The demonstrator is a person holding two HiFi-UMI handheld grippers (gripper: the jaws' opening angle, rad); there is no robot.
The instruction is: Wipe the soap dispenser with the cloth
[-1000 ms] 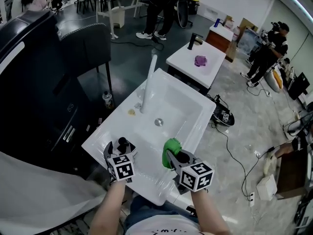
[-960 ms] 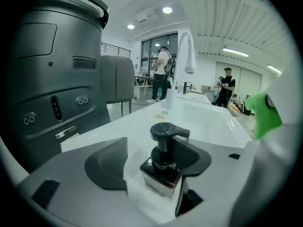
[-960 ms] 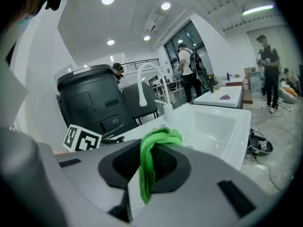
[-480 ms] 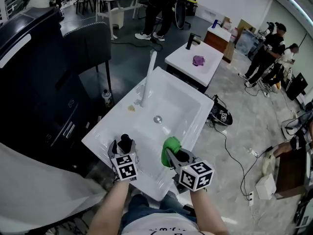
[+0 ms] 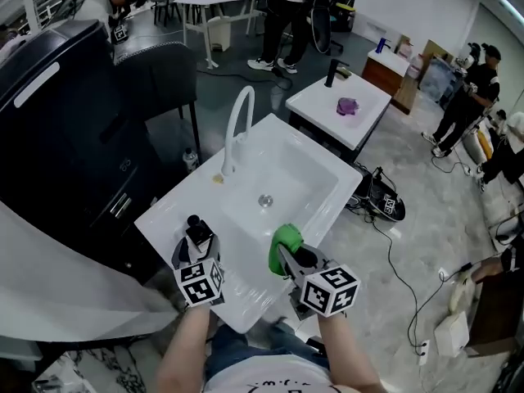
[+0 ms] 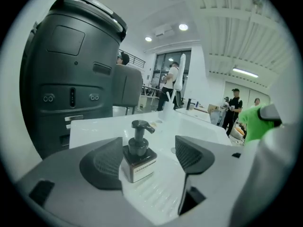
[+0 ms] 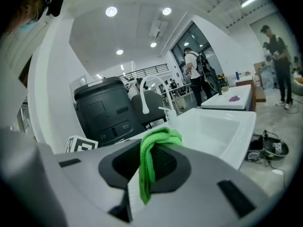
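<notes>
A dark soap dispenser (image 6: pixel 138 151) with a pump top and a pale label stands upright on the white sink's front ledge (image 6: pixel 93 125). My left gripper (image 6: pixel 147 161) has it between its jaws, which are opening. The left pad is close beside the bottle and the right pad stands apart from it. In the head view the soap dispenser (image 5: pixel 195 230) shows just ahead of the left gripper (image 5: pixel 196 250). My right gripper (image 5: pixel 288 257) hovers over the sink's front right edge, shut on a green cloth (image 5: pixel 286 239). The green cloth (image 7: pixel 154 146) hangs bunched between the jaws of the right gripper (image 7: pixel 147 168).
The white sink (image 5: pixel 332 170) has a tall curved faucet (image 5: pixel 234 125) at its back left and a drain (image 5: pixel 264 201). A big black machine (image 6: pixel 66 74) stands left of it. Behind is a second counter (image 5: pixel 327 97) with a purple cloth (image 5: pixel 348 105). People stand farther off.
The left jaws have spread wider round the dispenser, which now stands a little ahead of them. Both hands have shifted slightly, and the head view has swung to show the whole faucet.
</notes>
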